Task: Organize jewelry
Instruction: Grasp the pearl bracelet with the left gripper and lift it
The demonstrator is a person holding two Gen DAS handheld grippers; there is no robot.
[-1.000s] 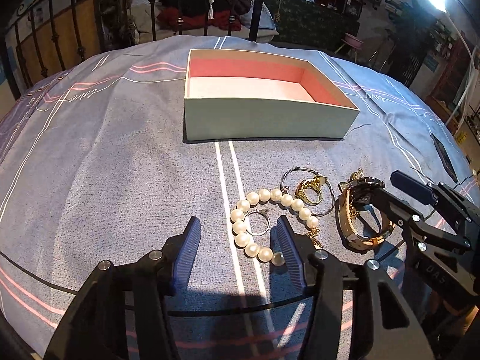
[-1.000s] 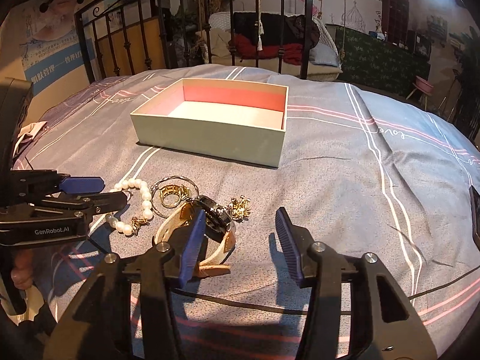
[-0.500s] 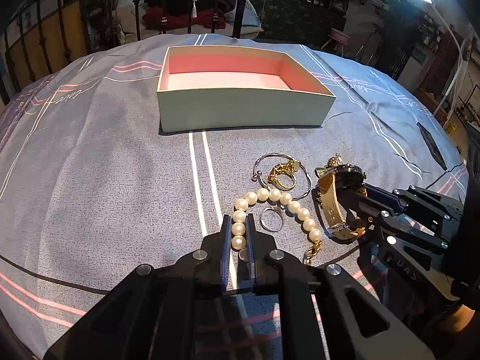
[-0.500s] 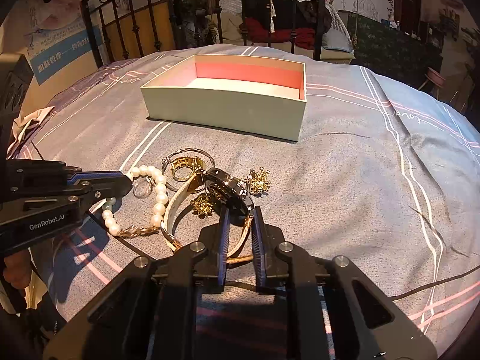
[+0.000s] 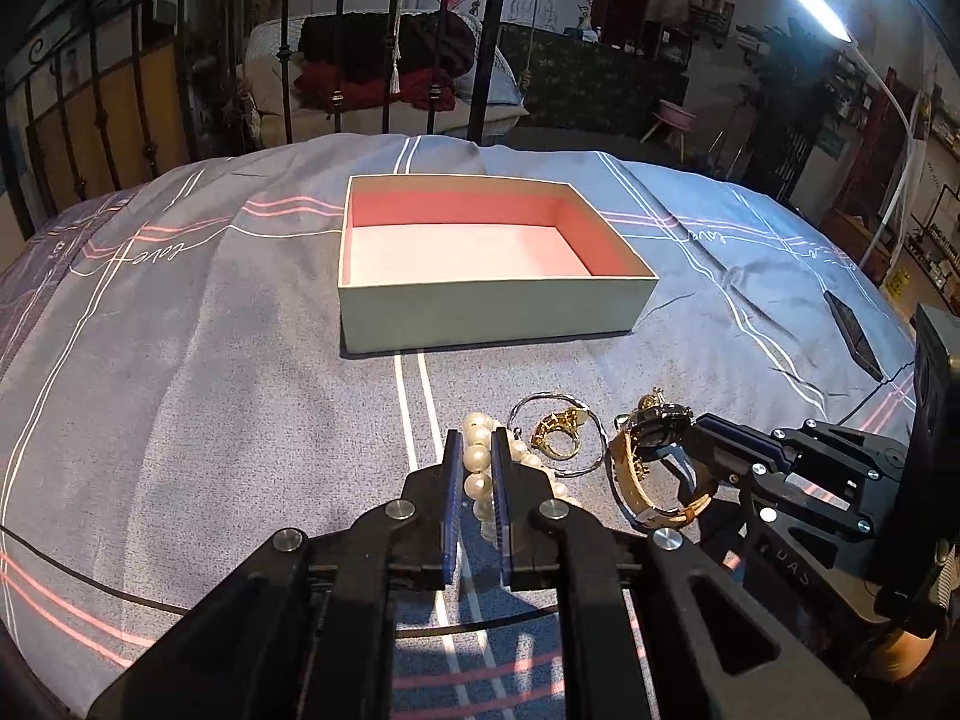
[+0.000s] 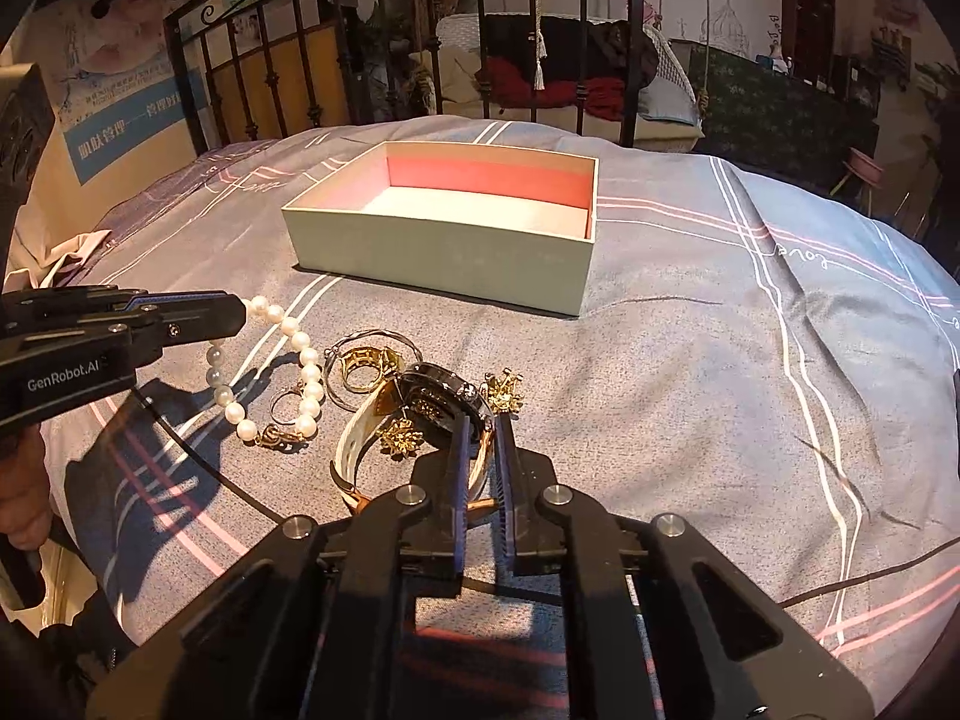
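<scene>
My left gripper is shut on the pearl bracelet, which hangs partly lifted from it in the right wrist view. My right gripper is shut on the watch, a black-faced one with a tan strap, also in the left wrist view. A gold ring inside a thin bangle, a small silver ring and gold earrings lie on the bed. The open pale green box with pink lining stands beyond, empty.
The jewelry lies on a grey-blue bedspread with pink and white stripes. A black iron bedframe stands behind the box. A dark phone lies at the right on the bed.
Both grippers closed from wide open, the left on the pearl bracelet and the right on the watch. Both have since risen slightly, pulling the pearls up off the bed.
</scene>
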